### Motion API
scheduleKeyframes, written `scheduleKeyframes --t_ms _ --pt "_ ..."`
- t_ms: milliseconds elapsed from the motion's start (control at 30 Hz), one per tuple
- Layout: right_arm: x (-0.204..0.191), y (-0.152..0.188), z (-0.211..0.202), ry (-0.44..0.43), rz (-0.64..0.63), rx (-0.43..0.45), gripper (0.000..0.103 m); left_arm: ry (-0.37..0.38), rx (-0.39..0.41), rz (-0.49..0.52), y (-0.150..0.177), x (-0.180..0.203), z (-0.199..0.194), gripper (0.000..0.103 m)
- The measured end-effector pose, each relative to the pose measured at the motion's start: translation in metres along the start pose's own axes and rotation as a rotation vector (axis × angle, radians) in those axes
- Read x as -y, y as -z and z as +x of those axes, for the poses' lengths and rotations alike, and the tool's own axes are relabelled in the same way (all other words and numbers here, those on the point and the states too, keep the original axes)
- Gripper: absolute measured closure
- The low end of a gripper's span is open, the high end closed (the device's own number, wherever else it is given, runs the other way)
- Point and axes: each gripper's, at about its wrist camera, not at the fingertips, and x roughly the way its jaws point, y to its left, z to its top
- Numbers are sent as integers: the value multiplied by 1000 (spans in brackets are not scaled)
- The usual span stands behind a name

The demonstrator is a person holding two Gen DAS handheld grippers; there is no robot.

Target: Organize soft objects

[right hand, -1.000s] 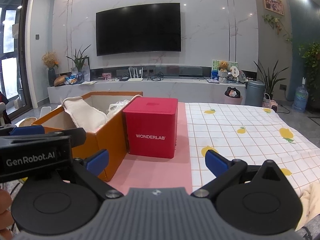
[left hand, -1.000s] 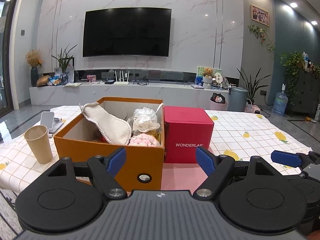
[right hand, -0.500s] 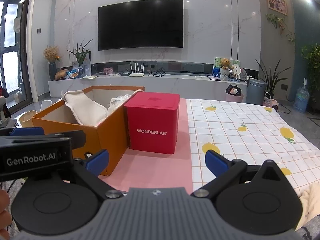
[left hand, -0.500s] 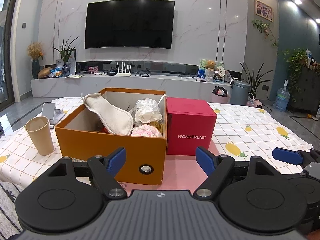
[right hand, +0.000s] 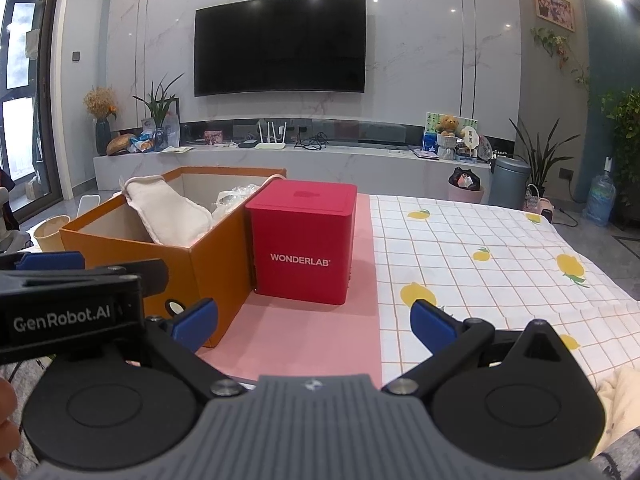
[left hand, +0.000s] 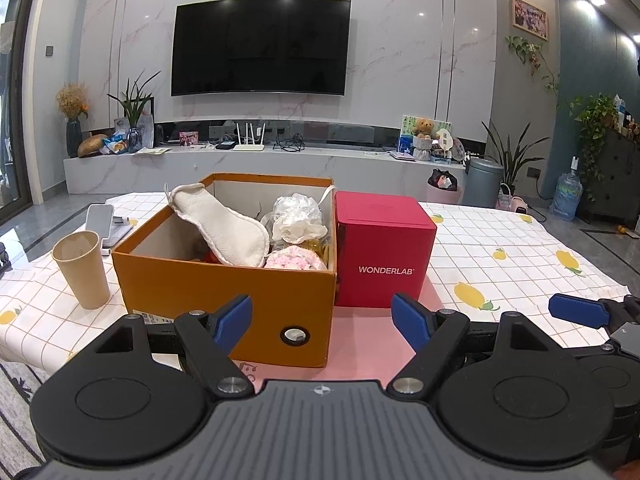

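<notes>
Both sets of jaws stand wide apart with nothing between them. On the left gripper (left hand: 322, 320) the blue pads (left hand: 234, 320) sit low in front of an orange cardboard box (left hand: 224, 292), and on the right gripper (right hand: 314, 322) the pads (right hand: 432, 324) frame a strip of pink mat (right hand: 320, 336) below a red cube box (right hand: 304, 244) printed WONDERLAB. Each gripper hangs short of the boxes, touching neither. From the right wrist view the left gripper's body, lettered GenRobot.AI, crosses the lower left; from the left wrist view one blue pad of the right gripper pokes in at the right edge.

The soft things lie in the open orange box: a cream padded mitt (left hand: 222, 226) leans from the back left corner down toward the front, a white mesh pouf (left hand: 298, 220) sits at the right side against the wall, and a pink-and-white fluffy ball (left hand: 294, 260) rests just in front of it at the near right corner. Something red and something yellow show beneath them, too hidden to name. The red cube stands right beside the orange box, on its right, their sides close or touching.

Both boxes rest on the counter, which is covered by a white checked cloth with lemon prints (left hand: 500, 252). Left of the orange box stands a tan paper cup (left hand: 82, 268), and behind it a white phone (left hand: 100, 220) is propped upright. At the lower right of the right wrist view lies a bit of cream fabric (right hand: 618, 396). Beyond the counter, a dark television (left hand: 260, 46) hangs on a marble wall.
</notes>
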Motion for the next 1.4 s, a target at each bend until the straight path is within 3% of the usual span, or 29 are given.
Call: scheduleKeyframes --t_ms 1400 --pt "-1 1 4 11 -8 -50 3 -20 -35 20 2 2 5 10"
